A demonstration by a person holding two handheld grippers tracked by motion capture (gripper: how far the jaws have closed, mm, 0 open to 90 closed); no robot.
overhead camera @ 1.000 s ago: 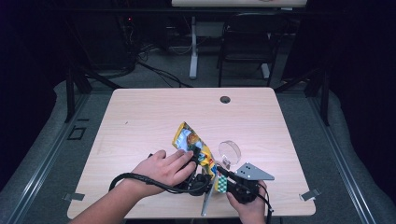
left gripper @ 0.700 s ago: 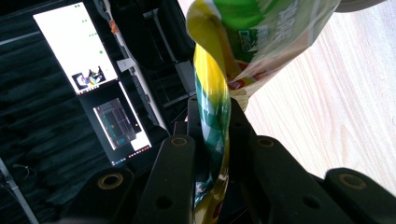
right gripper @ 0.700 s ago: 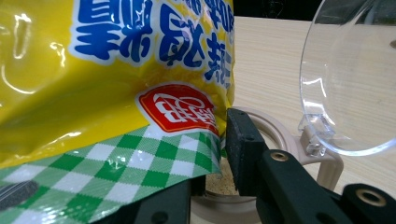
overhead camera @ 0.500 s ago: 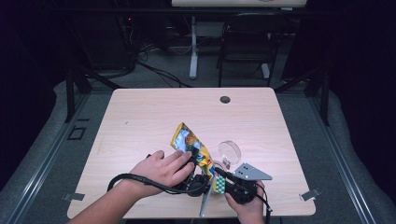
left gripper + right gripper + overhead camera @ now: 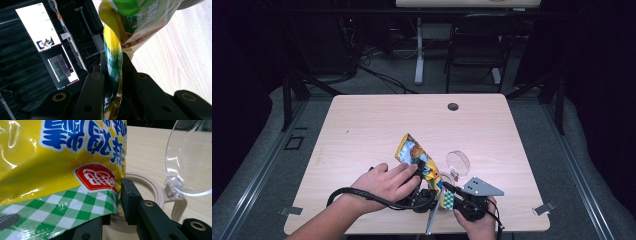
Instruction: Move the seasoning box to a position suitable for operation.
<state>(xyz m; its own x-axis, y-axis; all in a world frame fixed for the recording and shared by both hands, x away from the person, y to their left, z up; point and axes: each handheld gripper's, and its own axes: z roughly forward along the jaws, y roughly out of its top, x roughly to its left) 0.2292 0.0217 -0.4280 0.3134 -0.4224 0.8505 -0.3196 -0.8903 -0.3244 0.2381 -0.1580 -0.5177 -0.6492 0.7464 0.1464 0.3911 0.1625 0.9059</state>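
A yellow snack bag with a green-checked bottom hangs low over the wooden table near its front edge. My left gripper, under the person's left hand, is shut on the bag's twisted yellow-green side seam. My right gripper is shut on the green-checked corner of the bag, which hides one jaw. Just behind the bag stands a small beige jar whose clear hinged lid is tipped up; that lid is right of the bag in the high view.
A dark round grommet sits at the table's far edge. Behind the table are a chair and a white desk leg. Lit monitors stand on the person's side.
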